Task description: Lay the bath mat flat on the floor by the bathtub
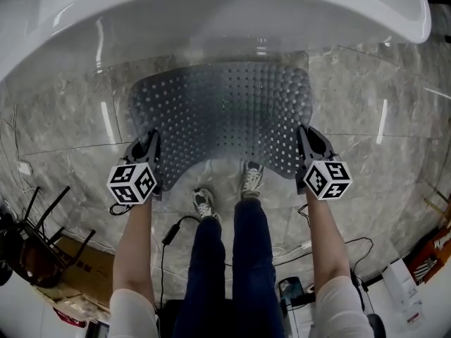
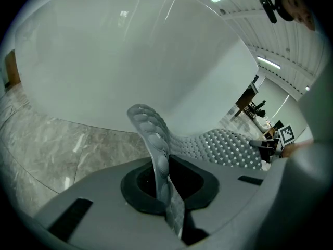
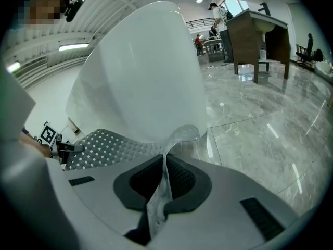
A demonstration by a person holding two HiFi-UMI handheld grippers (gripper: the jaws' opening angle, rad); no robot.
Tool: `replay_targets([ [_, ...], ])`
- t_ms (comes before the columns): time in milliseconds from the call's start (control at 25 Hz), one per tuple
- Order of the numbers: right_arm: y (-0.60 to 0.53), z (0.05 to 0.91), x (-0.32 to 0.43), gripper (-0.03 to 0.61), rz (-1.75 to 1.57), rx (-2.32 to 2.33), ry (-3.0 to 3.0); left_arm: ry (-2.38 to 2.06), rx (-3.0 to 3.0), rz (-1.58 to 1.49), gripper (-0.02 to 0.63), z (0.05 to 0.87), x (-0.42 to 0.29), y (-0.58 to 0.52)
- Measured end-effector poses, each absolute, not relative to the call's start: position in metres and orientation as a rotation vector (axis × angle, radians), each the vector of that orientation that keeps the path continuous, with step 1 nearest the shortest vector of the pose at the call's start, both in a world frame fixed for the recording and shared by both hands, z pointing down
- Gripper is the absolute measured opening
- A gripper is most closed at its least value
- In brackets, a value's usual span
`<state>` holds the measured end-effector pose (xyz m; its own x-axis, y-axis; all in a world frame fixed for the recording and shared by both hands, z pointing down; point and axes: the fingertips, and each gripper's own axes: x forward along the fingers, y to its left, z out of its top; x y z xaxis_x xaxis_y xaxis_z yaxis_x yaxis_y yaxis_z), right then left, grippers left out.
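Head view, from the bottom of the frame upward: two legs (image 1: 225,259) in dark trousers end in sneakers (image 1: 204,203) on the grey marble floor (image 1: 63,125); a black cable (image 1: 169,234) lies just left of them, and a black-framed chair (image 1: 32,238) sits at the far lower left. Bare forearms (image 1: 134,252) run up either side of the legs; the left gripper (image 1: 151,145) is at centre left and the right gripper (image 1: 305,136) at centre right, each carrying a marker cube (image 1: 132,183). Between them hangs the bath mat (image 1: 225,108), grey, see-through and dotted with holes; each gripper pinches one near corner, and the near edge arches up between them, so the shoes show beneath it. The mat's far edge meets the base of the white bathtub (image 1: 211,20), which fills the top of the frame; whether that edge rests on the floor I cannot tell.

Left gripper view: the jaws are closed tight on a bubbled fold of the mat that rises up the middle of the frame; the rest of the mat trails off to centre right, with the tub wall behind it.

Right gripper view: the jaws are clamped on a thin fold of the mat at lower centre; the dotted sheet spreads to the left, the tub towers behind it, and a wooden desk (image 3: 257,33) and some people (image 3: 216,14) stand far off at upper right.
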<state>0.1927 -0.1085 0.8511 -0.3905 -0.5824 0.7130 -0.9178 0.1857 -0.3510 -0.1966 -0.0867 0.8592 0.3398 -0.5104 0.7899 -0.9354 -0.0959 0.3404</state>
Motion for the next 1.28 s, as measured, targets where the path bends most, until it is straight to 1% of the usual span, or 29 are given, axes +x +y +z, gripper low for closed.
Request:
replay_targets([
  [480,-0.115,0.889,0.201,0.04,1.068,1.432,-2.031,-1.296,1.756,0.642,0.044,0.895,-0.186,-0.096],
  [840,-0.127,0.91,0.211,0.04,1.007,1.393,-2.021,-1.305,1.751,0.657,0.044,0.914,-0.18,-0.101],
  [1280,-0.136,0.932,0.223,0.04,0.954,1.355,-1.99,-1.312,1.723,0.69,0.044,0.932,-0.19,-0.105],
])
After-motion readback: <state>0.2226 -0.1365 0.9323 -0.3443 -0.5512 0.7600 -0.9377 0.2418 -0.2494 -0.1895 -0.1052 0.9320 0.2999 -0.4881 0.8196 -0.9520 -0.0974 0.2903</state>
